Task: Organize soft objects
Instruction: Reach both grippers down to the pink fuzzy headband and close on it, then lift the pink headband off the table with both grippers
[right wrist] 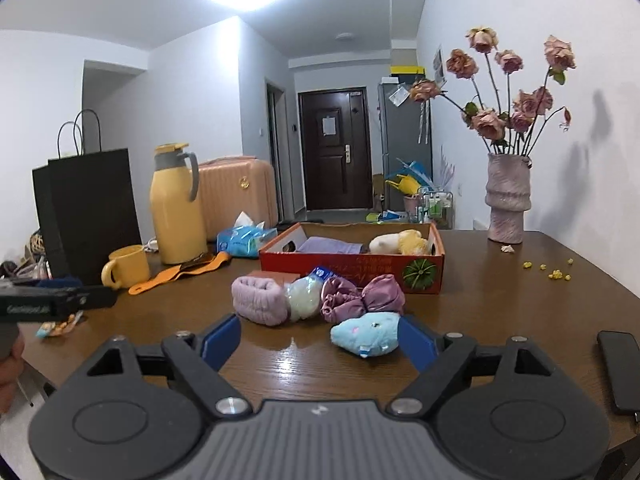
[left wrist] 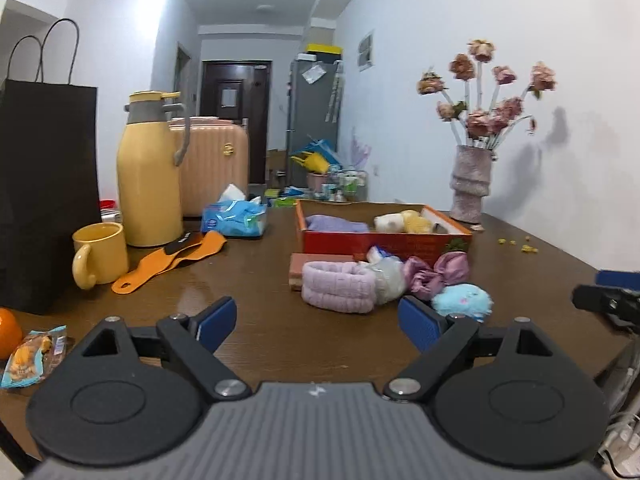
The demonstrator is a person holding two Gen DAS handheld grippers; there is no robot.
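- Left tongs [left wrist: 316, 322] hover low over the worktop [left wrist: 260, 280], tilted slightly down, released, empty.
- Right tongs [right wrist: 320, 340] likewise, spread wide, empty.
- Blue plush [right wrist: 366, 334] lies just ahead, near the red box [right wrist: 352, 264].

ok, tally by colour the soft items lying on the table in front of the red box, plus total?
Lilac or purple: 2, the lilac terry headband and the shiny purple satin scrunchie
White: 1, the white puff in clear wrap
Light blue: 1, the light blue plush toy
Total: 4
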